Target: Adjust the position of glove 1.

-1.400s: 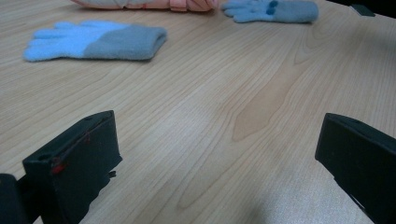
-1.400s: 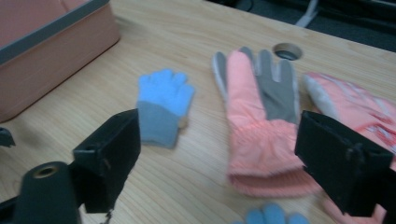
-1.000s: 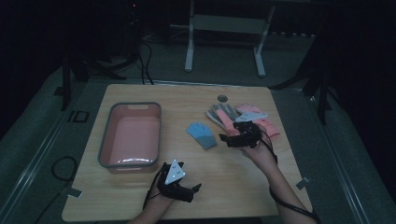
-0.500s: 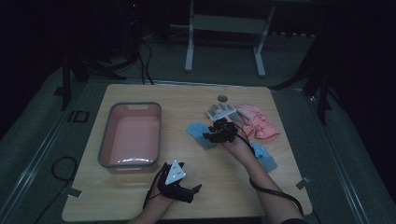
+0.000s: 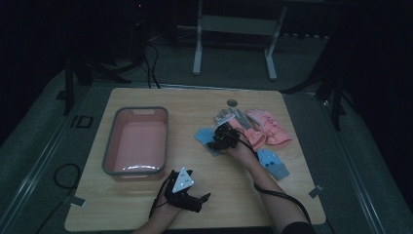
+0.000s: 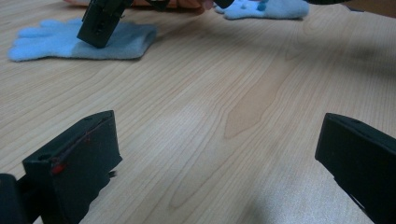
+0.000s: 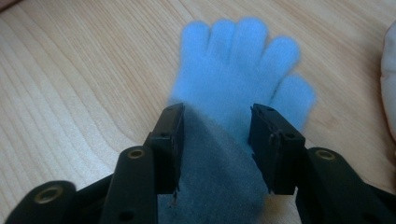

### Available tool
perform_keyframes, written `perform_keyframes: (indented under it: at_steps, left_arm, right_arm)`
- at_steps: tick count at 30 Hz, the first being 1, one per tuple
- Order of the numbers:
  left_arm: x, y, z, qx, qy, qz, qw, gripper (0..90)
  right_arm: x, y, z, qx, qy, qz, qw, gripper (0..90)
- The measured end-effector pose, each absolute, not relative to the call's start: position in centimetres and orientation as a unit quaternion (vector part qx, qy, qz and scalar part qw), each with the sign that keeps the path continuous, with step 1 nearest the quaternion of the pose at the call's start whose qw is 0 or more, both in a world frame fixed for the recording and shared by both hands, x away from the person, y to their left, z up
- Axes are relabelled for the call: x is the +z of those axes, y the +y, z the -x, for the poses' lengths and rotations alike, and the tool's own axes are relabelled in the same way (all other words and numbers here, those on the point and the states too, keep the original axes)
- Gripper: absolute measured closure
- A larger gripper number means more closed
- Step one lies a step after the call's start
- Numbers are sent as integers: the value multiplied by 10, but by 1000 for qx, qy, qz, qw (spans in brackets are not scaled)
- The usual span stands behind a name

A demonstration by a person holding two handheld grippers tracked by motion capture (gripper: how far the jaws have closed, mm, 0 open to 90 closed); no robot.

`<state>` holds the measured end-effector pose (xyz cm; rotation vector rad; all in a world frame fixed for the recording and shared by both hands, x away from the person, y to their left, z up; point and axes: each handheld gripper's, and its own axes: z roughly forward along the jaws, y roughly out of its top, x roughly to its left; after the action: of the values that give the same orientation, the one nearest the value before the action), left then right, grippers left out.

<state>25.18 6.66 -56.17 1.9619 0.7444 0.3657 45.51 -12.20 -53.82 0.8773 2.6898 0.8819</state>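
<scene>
Near the middle of the pale wooden table (image 5: 243, 195), the right gripper (image 7: 217, 128) has its jaws half open around the flat, fuzzy light blue glove (image 7: 236, 77), holding nothing yet, so closing might pinch only fluff and let it slip.

left hand-held gripper (image 5: 204, 197): jaws wide apart | right hand-held gripper (image 5: 213, 144): jaws parted, lowered
</scene>
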Motion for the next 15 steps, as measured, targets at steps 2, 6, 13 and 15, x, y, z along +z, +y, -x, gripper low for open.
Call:
perform_keyframes:
  at_steps: [2, 6, 13, 15]
  left_arm:
    - [-562, 66, -252, 152, 305, -806, 484, 0]
    - [-562, 66, -251, 152, 306, -806, 484, 0]
    - [-562, 66, -251, 153, 305, -806, 484, 0]
    - [-562, 66, -251, 153, 306, -805, 484, 0]
  right_arm:
    - [-539, -123, -456, 301, 902, -298, 85, 554]
    - [-541, -125, -458, 306, 898, -305, 79, 616]
    - [-542, -127, -459, 314, 893, -312, 85, 688]
    - [-543, -127, -458, 314, 890, -317, 93, 770]
